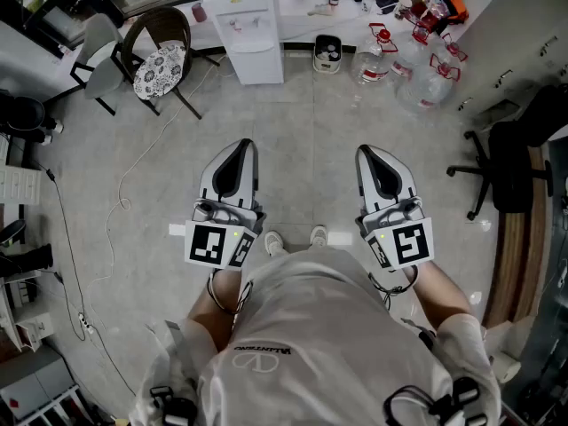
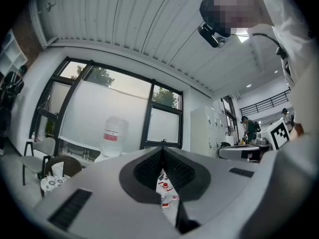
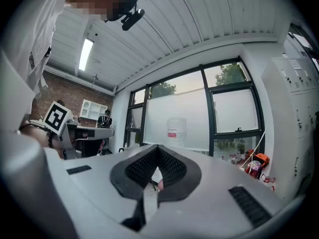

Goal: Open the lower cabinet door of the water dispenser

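Note:
The white water dispenser (image 1: pixel 251 27) stands against the far wall, well ahead of both grippers across bare floor. Its lower cabinet door (image 1: pixel 258 60) faces me and looks closed. My left gripper (image 1: pixel 243 144) and right gripper (image 1: pixel 366 150) are held side by side at waist height, pointing toward the dispenser. Both are shut with nothing between the jaws. In the left gripper view the left gripper (image 2: pixel 162 151) shows pads meeting at the tip, with the dispenser's bottle (image 2: pixel 114 135) beyond. The right gripper (image 3: pixel 158 149) is likewise closed, the bottle (image 3: pixel 176 131) ahead of it.
A wicker chair with a patterned cushion (image 1: pixel 161 66) stands left of the dispenser. A small bin (image 1: pixel 327 53) and several large water bottles (image 1: pixel 417 65) lie to its right. A black office chair (image 1: pixel 510 162) is at the right, and a cable (image 1: pixel 124 204) trails over the floor at left.

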